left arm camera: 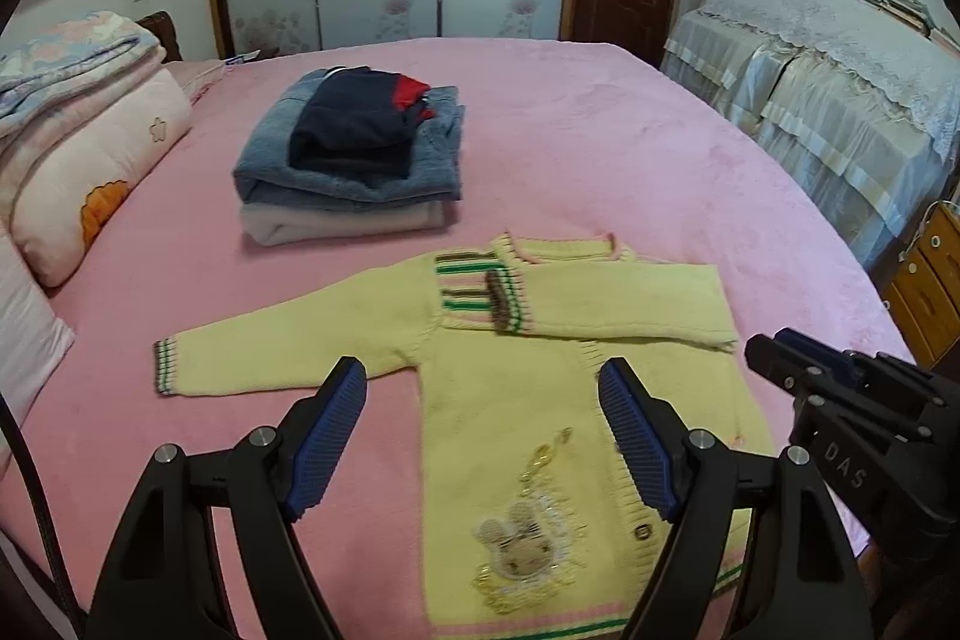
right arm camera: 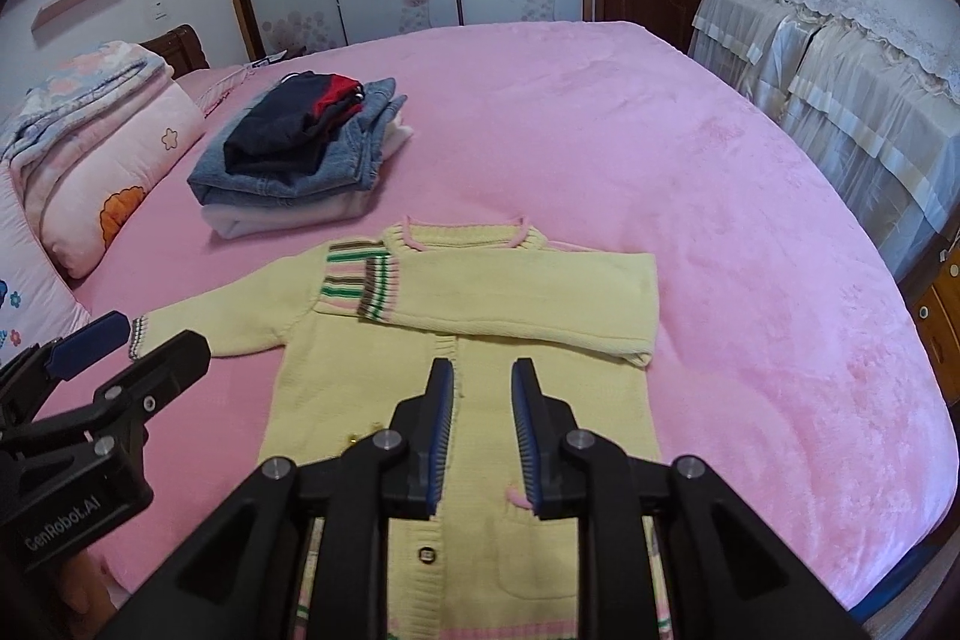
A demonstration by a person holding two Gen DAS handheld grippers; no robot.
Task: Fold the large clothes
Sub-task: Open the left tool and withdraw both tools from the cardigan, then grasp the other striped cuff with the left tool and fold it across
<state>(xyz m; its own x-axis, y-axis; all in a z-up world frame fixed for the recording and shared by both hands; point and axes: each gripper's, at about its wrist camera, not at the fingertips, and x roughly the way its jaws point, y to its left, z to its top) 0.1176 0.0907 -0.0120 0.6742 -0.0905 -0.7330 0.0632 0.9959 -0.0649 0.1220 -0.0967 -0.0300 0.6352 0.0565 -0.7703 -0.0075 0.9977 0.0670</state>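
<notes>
A yellow knit cardigan with a bunny patch lies flat on the pink bed. Its right sleeve is folded across the chest, and its left sleeve stretches out to the left. My left gripper is open wide and empty, hovering above the cardigan's left side. My right gripper is above the cardigan near its button band, jaws narrowly apart with nothing between them. Each gripper shows at the edge of the other's view.
A stack of folded clothes, jeans with a dark garment on top, sits behind the cardigan. Pillows and a folded quilt lie at the left. A lace-covered piece of furniture stands right of the bed.
</notes>
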